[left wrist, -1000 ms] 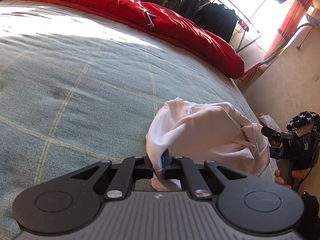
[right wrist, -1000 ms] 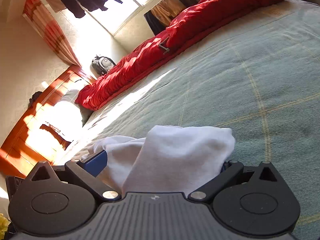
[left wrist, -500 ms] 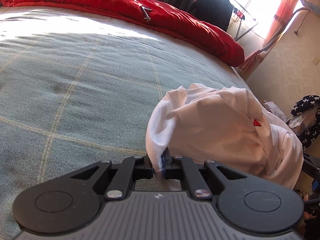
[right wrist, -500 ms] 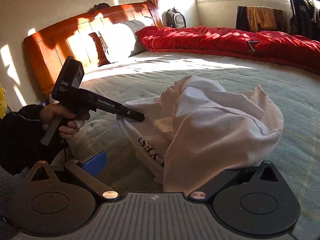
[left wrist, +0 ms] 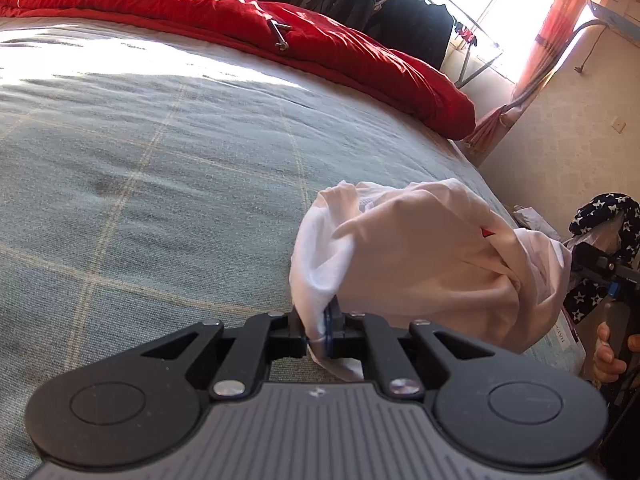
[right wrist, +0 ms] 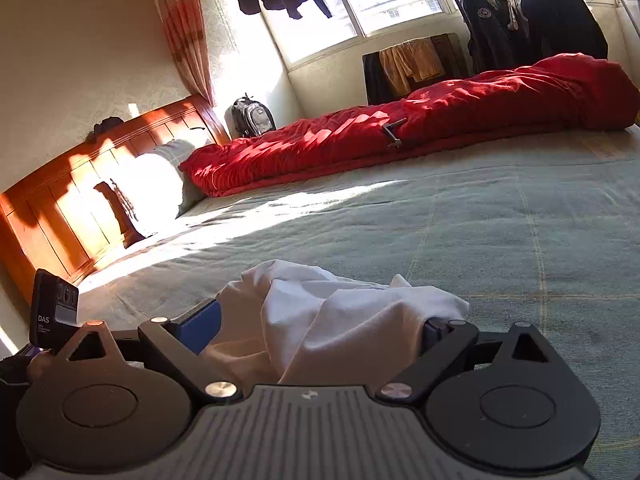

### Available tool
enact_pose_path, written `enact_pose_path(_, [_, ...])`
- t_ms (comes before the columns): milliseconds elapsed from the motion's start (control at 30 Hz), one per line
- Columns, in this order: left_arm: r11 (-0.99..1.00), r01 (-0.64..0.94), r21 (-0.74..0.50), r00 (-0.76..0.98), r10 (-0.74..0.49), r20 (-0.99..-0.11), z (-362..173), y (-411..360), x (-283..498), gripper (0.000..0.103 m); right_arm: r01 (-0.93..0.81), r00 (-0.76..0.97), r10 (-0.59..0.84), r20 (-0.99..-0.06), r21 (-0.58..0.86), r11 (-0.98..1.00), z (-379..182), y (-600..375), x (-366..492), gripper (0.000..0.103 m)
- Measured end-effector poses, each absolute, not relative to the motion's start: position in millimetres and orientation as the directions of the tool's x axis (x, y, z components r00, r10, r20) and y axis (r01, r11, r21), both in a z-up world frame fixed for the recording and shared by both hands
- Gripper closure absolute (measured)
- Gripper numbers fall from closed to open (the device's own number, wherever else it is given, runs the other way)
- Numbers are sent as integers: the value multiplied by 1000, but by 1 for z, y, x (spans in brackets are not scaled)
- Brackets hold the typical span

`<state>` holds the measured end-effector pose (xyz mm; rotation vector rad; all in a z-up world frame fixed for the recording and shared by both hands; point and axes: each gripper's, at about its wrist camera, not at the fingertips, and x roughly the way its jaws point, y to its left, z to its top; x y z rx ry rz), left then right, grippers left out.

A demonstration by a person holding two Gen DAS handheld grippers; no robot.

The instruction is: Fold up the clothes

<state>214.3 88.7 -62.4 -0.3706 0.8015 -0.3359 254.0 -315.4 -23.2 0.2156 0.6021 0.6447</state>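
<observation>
A white garment (left wrist: 420, 256) lies bunched on the grey-green bedspread (left wrist: 160, 168) near the bed's right edge. My left gripper (left wrist: 326, 330) is shut on a fold of its near edge. In the right wrist view the same white garment (right wrist: 340, 320) is heaped between the widely parted fingers of my right gripper (right wrist: 316, 328), which is open; its blue pad (right wrist: 202, 322) shows on the left, and cloth covers most of the right fingertip. The right gripper (left wrist: 600, 272) and a hand (left wrist: 608, 356) show at the left view's right edge. The left gripper's body (right wrist: 52, 312) shows at the far left.
A red duvet (right wrist: 400, 140) runs along the far side of the bed. A wooden headboard (right wrist: 80, 200) and pillow (right wrist: 156, 184) are at the left, with a backpack (right wrist: 252, 116) beyond. A clothes rack (left wrist: 400, 16) stands by the window. Dark star-patterned cloth (left wrist: 600, 208) hangs off the bed's right edge.
The right wrist view swung from the headboard back toward the window and dropped lower over the garment. The left gripper kept hold of the cloth, and the bundle shifted slightly.
</observation>
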Motion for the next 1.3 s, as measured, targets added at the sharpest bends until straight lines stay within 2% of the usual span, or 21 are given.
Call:
enact_pose_path(33, [886,150,-438,654,-422,-628,-62,88,215,97,-488,630,602,-490,353,798,-26,-311,261,20])
enact_pose_path(67, [888,150,-434,659,-417,-626,-61,88,215,97,-477,624,581,-523,334,813,-30,-307,267,35])
enact_pose_path(133, [892,150,-425,667,-409,-622,-60,86,216,97,-476,621,523,-584,249,844,-35,-299,269,50])
enact_pose_path(300, [913,162,-374,697,-374,-611,-50,81,222,98,-472,659,379,-650,35,881,-35,-289,267,60])
enact_pose_path(367, [922,172,-347,708,-360,-608,-40,78,230,98,-438,701,287,-653,-77,896,-30,-289,269,70])
enact_pose_path(500, [937,201,-287,732,-338,-592,-20,73,247,98,-414,717,255,-649,-103,904,-25,-300,281,80])
enact_pose_path(767, [969,191,-159,778,-248,-577,16,64,294,97,-325,814,134,-565,-252,912,-8,-304,308,83])
enact_pose_path(1067, [990,136,-32,824,-131,-552,47,60,358,97,-194,887,30,-462,-312,930,20,-322,359,83])
enact_pose_path(1300, [998,54,23,857,-34,-514,40,53,404,96,-97,911,-74,-405,-387,917,-1,-312,421,84])
